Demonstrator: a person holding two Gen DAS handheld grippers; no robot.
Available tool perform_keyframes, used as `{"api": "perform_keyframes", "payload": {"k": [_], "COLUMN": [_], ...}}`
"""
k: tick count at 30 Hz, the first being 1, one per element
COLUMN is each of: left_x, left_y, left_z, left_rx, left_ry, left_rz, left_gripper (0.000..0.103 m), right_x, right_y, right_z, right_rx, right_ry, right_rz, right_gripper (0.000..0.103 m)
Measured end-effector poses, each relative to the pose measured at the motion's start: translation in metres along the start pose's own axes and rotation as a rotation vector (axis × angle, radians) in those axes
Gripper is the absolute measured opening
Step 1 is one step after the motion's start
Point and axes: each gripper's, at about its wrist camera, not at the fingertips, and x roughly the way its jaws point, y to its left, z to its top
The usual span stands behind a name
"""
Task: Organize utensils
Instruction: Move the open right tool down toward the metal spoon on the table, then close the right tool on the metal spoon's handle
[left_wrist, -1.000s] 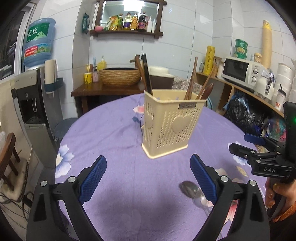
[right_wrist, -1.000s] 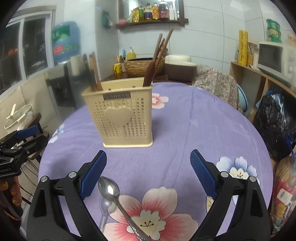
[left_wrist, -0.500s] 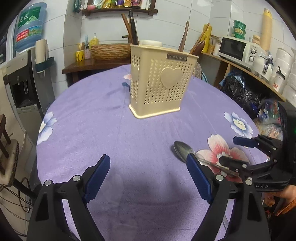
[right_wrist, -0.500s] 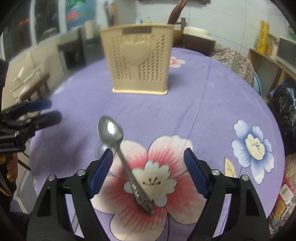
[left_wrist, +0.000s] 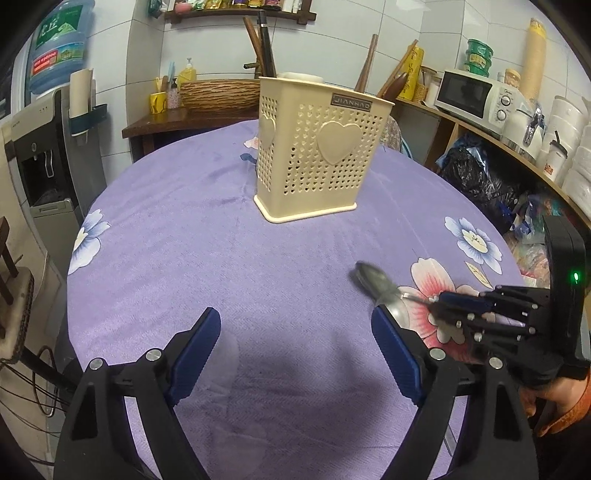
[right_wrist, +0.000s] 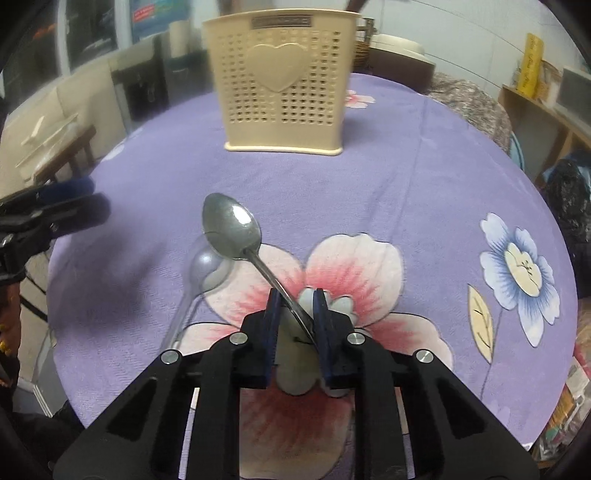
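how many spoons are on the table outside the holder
2. A metal spoon gripped by its handle in the right gripper, and a clear plastic spoon lying on the cloth just left of it. More may sit hidden in the holder.

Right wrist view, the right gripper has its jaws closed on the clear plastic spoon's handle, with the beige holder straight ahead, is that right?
Not quite. The right gripper has its jaws closed on the metal spoon, gripping its handle. The clear plastic spoon lies untouched on the purple cloth, left of it. The beige holder is indeed straight ahead. The right wrist view shows this.
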Motion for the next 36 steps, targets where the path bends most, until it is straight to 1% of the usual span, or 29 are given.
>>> {"api": "perform_keyframes", "payload": {"k": [2,6,8,10,11,12,13,14,15,16,22,27,31,32,35,36], "left_x": [0.001,0.01,0.012,0.013,0.014,0.014,0.015,0.016,0.017,0.019,0.02,0.019,0.016,0.015,0.014,0.014], "left_y": [-0.002,-0.007,-0.009,-0.013,-0.016,-0.018,-0.021,-0.024,-0.025,-0.027,-0.026,-0.02,-0.018,-0.018,-0.017,-0.018], "left_z": [-0.002,-0.008,-0.009,-0.009,-0.008,-0.008,-0.007,-0.007,-0.007,-0.008,-0.01,-0.009,-0.01,-0.01,-0.011,-0.011], "left_rx": [0.007,0.011,0.003,0.0,0.005,0.008,0.014,0.02,0.022,0.026,0.023,0.006,0.005,0.005,0.001,0.002], "left_ry": [0.008,0.042,0.05,0.047,0.045,0.043,0.041,0.041,0.042,0.047,0.058,0.057,0.05,0.049,0.051,0.05], "left_rz": [-0.002,-0.004,-0.011,-0.018,-0.02,-0.02,-0.02,-0.021,-0.021,-0.021,-0.015,-0.007,-0.007,-0.007,-0.009,-0.009], "left_gripper": [0.083,0.083,0.083,0.083,0.083,0.083,0.083,0.083,0.083,0.083,0.083,0.083,0.083,0.083,0.083,0.083], "right_x": [-0.003,-0.012,-0.016,-0.018,-0.019,-0.018,-0.018,-0.017,-0.016,-0.015,-0.013,-0.017,-0.005,-0.001,0.011,0.016], "right_y": [-0.018,-0.057,-0.07,-0.08,-0.083,-0.084,-0.084,-0.084,-0.083,-0.082,-0.082,-0.081,-0.068,-0.063,-0.058,-0.06], "right_z": [-0.004,-0.016,-0.021,-0.023,-0.024,-0.024,-0.024,-0.023,-0.023,-0.023,-0.019,-0.007,0.007,0.011,0.022,0.026], "right_rx": [0.05,0.16,0.182,0.194,0.194,0.191,0.194,0.205,0.209,0.207,0.182,0.159,0.086,0.059,0.014,0.018], "right_ry": [-0.004,-0.012,-0.012,-0.017,-0.022,-0.023,-0.023,-0.013,-0.009,-0.013,-0.003,-0.04,-0.014,-0.006,0.013,0.023], "right_rz": [-0.053,-0.084,-0.109,-0.11,-0.087,-0.07,-0.057,-0.072,-0.093,-0.103,-0.082,-0.029,0.037,0.034,-0.026,-0.008], "right_gripper": [0.017,0.017,0.017,0.018,0.021,0.026,0.048,0.081,0.086,0.086,0.086,0.086,0.086,0.086,0.086,0.086]}}
